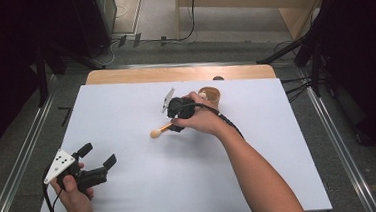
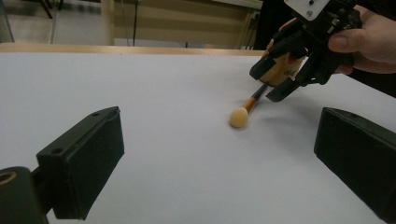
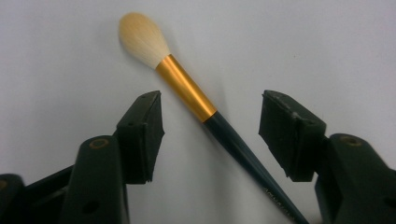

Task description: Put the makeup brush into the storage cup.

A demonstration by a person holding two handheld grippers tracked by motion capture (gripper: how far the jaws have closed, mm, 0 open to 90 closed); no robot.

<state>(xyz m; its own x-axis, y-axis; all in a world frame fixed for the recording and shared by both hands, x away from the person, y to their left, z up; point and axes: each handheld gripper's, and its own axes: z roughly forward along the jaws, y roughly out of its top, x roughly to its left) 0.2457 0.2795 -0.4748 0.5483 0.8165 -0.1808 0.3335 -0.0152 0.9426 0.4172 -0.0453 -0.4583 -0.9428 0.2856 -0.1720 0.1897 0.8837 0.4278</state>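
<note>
High view: reaching in from 5 o'clock, right gripper (image 1: pixel 173 125) tilting down over brush (image 1: pixel 160 130) near table (image 1: pixel 126 115) centre, cup (image 1: pixel 210 95) at 1 o'clock of it. Resting at 8 o'clock, left gripper (image 1: pixel 97 156) gaping, holding nothing.

Left gripper view: hovering level, jaws wide apart, brush (image 2: pixel 243 112) lying ahead.

Right gripper view: straddling brush handle (image 3: pixel 243 149), jaws half open, not touching.

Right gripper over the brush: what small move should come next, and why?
Probably close the right gripper on the brush. Its dark handle lies on the white table between the jaws, with gaps on both sides, so nothing is gripped yet. The left gripper sits open, apart.
</note>
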